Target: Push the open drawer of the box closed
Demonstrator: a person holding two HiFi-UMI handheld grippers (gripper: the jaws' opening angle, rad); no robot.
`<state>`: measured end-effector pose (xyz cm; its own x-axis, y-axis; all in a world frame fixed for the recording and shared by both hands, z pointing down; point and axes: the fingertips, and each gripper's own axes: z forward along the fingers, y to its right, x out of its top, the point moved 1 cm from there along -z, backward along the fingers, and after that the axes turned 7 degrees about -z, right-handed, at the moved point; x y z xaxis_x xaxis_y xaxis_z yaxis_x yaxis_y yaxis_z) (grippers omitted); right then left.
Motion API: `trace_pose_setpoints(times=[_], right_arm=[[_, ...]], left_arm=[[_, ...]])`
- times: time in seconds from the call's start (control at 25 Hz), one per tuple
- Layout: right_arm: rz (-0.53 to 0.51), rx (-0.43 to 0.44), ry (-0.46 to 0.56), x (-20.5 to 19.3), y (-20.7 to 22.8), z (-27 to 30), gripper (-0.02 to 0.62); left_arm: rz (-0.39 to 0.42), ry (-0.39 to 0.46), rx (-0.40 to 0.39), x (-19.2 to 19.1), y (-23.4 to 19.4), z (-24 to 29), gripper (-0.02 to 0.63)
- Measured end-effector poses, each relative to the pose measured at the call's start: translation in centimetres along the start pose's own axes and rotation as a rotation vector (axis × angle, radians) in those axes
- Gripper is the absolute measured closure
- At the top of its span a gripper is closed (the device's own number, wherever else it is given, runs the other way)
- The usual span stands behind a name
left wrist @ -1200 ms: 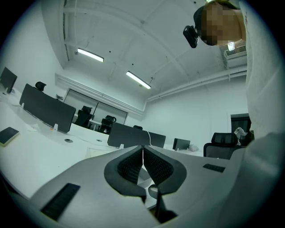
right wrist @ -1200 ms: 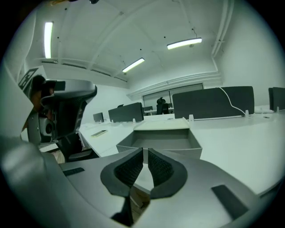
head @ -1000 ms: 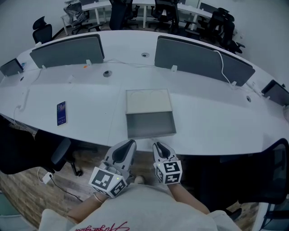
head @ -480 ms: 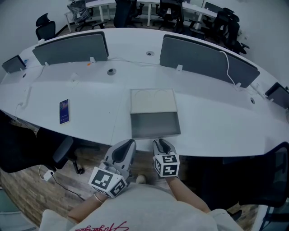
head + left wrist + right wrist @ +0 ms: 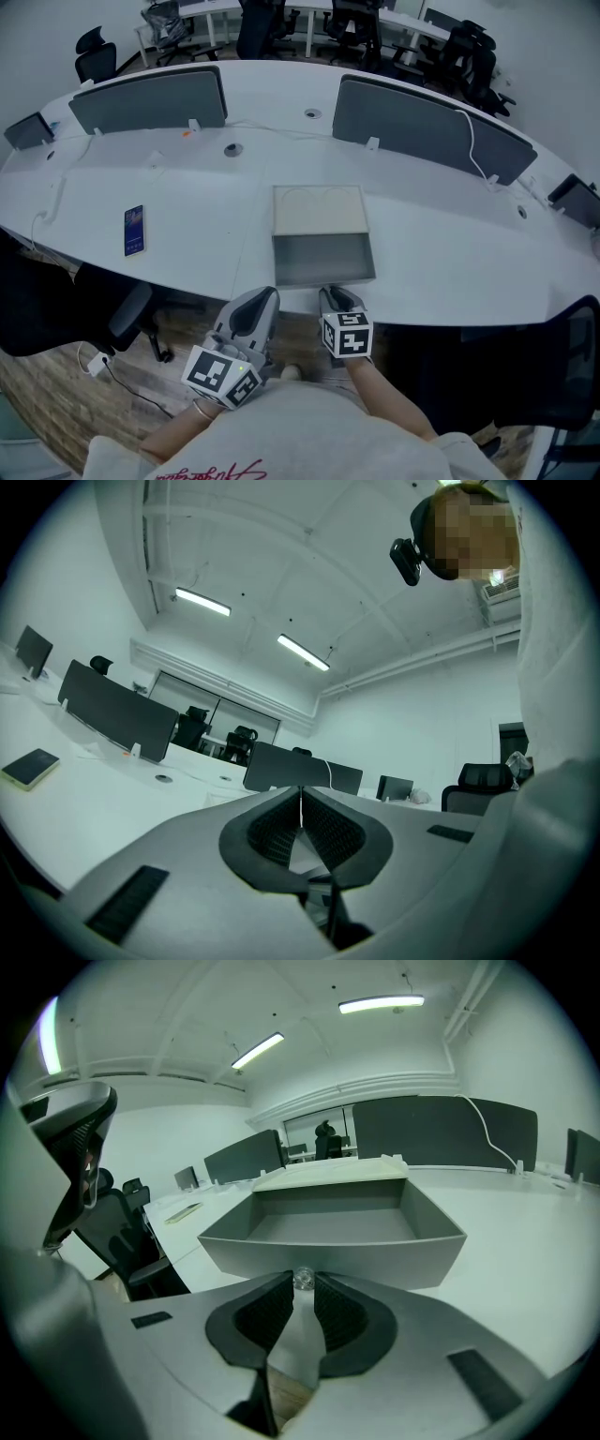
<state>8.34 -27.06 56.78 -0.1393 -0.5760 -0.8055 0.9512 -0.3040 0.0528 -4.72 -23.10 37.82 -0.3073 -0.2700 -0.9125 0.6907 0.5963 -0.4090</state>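
Observation:
A grey box lies on the white table, and its drawer is pulled out toward me. In the right gripper view the drawer's front panel fills the middle, with a small clear knob on it. My right gripper is right at that panel, its jaws a narrow gap apart with the knob at the tips. In the head view the right gripper reaches the drawer's front edge. My left gripper hangs shut and empty below the table edge, left of the drawer, its fingertips tilted upward.
A phone lies at the table's left. Two grey divider screens stand at the back, a white cable along the right one. An office chair stands under the table edge to my left; more chairs are behind the table.
My right gripper has moved forward, up to the drawer's front. The left gripper has barely shifted. The drawer is as far out as before.

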Motion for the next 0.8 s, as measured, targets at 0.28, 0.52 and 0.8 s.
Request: trace_pose_setpoints(times=[0.28,0.52,0.8], right_arm=[[-0.025,-0.001,0.019,0.4,-0.2,0.0,0.517],[-0.018,-0.002,0.021,0.6,-0.2,0.1,0.517],[-0.015,-0.011,0.029,1.3,0.1,0.5,0.517]], left_arm=[[-0.011,0.01,0.01,0.3,-0.7,-0.3,0.588],[-0.015,0.016,0.011,0.4,-0.8,-0.6,0.588],[-0.019,0.033,0.027,0.8,-1.4,-1.3,0.588]])
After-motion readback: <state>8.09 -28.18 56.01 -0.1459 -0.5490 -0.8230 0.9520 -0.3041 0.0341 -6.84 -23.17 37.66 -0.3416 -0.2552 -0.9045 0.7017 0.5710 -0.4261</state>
